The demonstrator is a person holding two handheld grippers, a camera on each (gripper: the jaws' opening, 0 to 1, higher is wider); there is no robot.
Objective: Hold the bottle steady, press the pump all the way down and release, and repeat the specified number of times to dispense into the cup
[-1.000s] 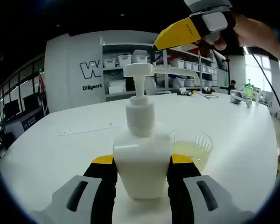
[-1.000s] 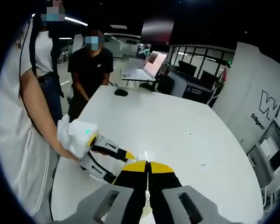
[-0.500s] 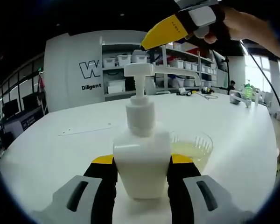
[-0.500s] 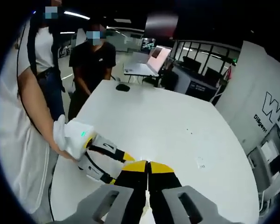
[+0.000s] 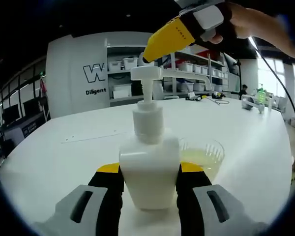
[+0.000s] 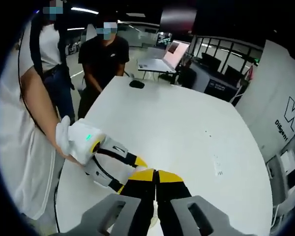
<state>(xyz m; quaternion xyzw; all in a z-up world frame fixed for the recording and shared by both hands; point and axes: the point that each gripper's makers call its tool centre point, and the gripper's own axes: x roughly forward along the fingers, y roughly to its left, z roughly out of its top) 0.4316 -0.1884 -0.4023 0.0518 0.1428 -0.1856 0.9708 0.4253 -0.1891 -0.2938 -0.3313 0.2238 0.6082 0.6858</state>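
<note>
Clamped on the white pump bottle, the left gripper has a yellow-tipped finger pressed to each side of the body, pinning it upright on the white table. The right gripper hangs just above the pump head, its two fingers together in a closed wedge and not touching the pump, as the right gripper view also suggests. Just beside the bottle, under the spout side, stands the clear plastic cup, holding some pale yellow liquid. The pump stands fully raised, so I judge this the gap between presses; next the closed tips must come down squarely on the pump head and push it to the stop. Compared with a second ago, the right gripper has shifted leftward to sit over the pump head; bottle and cup are unmoved.
</note>
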